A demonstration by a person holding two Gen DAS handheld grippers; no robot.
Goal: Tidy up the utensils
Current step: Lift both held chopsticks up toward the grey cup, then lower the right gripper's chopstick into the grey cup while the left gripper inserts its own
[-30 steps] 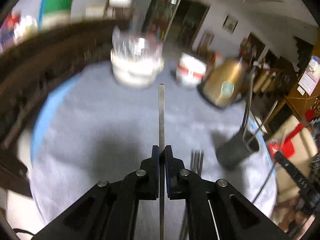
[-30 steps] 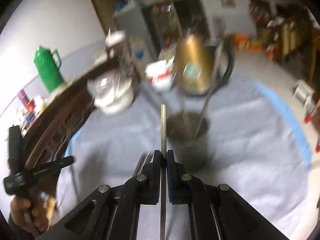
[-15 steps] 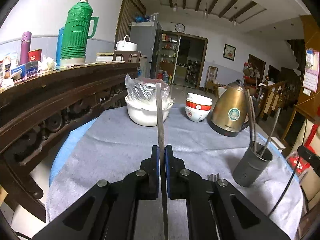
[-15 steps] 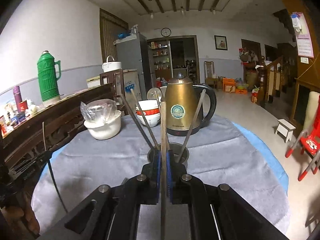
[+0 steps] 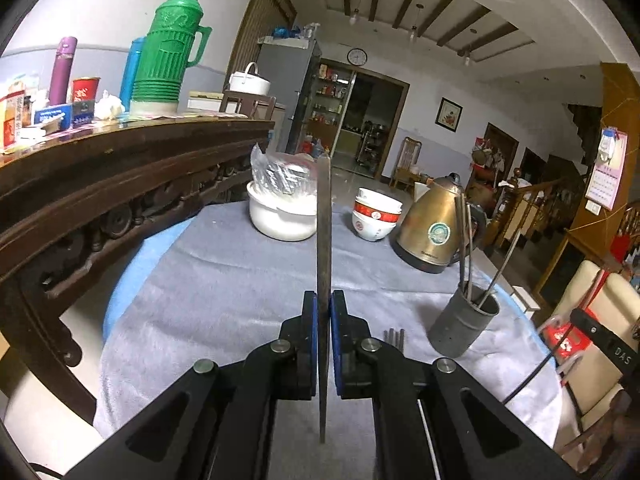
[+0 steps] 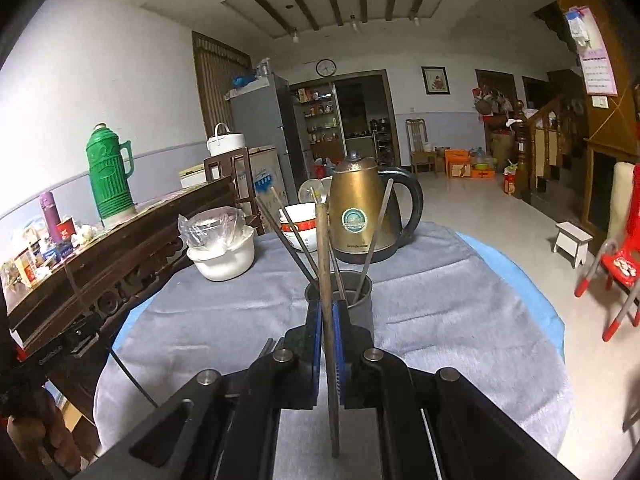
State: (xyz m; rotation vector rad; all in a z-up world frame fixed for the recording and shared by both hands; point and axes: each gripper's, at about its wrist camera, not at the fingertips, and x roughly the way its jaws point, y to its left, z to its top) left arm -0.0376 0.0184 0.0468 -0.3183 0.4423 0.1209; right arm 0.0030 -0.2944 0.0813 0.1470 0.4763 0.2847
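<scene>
My left gripper (image 5: pixel 324 302) is shut on a thin flat metal utensil (image 5: pixel 323 236) that sticks up and forward, seen edge-on. To its right a grey utensil holder (image 5: pixel 460 330) stands on the cloth with several metal handles in it. Fork tines (image 5: pixel 394 336) lie on the cloth beside the left fingers. My right gripper (image 6: pixel 328 308) is shut on another metal utensil (image 6: pixel 322 256), held just in front of the grey holder (image 6: pixel 362 306), whose handles lean out to both sides.
A round table with a grey cloth (image 5: pixel 224 280) carries a brass kettle (image 6: pixel 360 216), stacked red-and-white bowls (image 5: pixel 376 220) and a white bowl with a plastic bag (image 6: pixel 222 254). A dark wooden sideboard (image 5: pixel 100 184) with a green thermos (image 5: pixel 170 48) runs along the left.
Both cameras have tilted up from the tabletop to a more level look across the room, and the blur has cleared. In the right wrist view the holder now sits closer behind the fingers.
</scene>
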